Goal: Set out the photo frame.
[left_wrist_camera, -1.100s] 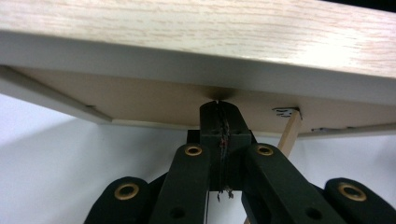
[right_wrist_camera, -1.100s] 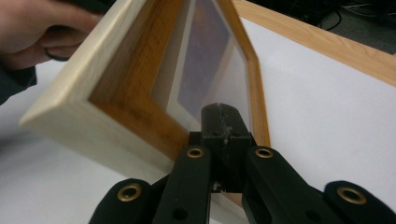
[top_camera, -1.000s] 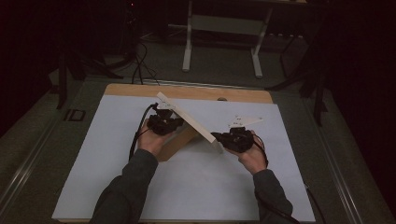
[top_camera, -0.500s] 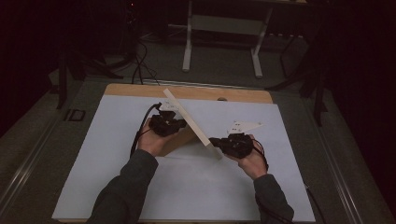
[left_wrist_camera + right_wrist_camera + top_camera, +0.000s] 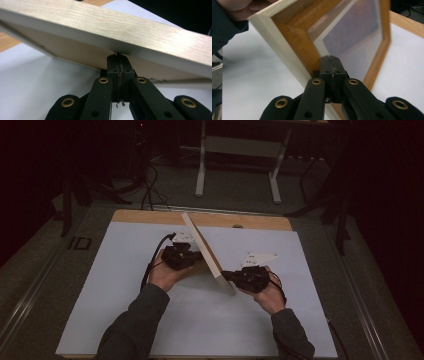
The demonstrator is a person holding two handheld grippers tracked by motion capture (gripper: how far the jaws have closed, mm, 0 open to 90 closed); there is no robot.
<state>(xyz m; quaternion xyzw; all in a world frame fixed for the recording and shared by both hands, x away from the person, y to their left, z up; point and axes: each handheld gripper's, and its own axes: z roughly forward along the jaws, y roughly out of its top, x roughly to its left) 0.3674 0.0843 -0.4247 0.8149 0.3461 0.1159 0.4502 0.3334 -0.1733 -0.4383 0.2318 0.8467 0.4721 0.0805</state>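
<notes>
Your left tongs (image 5: 192, 259) and right tongs (image 5: 231, 276) are both clenched, tips pressed against the tilted frame (image 5: 207, 251) between them. Under them lies the white surface (image 5: 115, 285). A metal stand (image 5: 239, 150) sits well beyond.

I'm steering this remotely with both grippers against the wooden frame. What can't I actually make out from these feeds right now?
- Wooden picture frame, high view: seen nearly edge-on, so its pane faces away.
- Left gripper, left gripper view: jaws shut, tips against the frame's underside; whether the frame rests on them cannot be told.
- Right gripper, right gripper view: what lies behind the pane is blurred; the frame's lower corner is behind the jaws.
- Bottom edge on the white table sheet: hidden by hands.
</notes>
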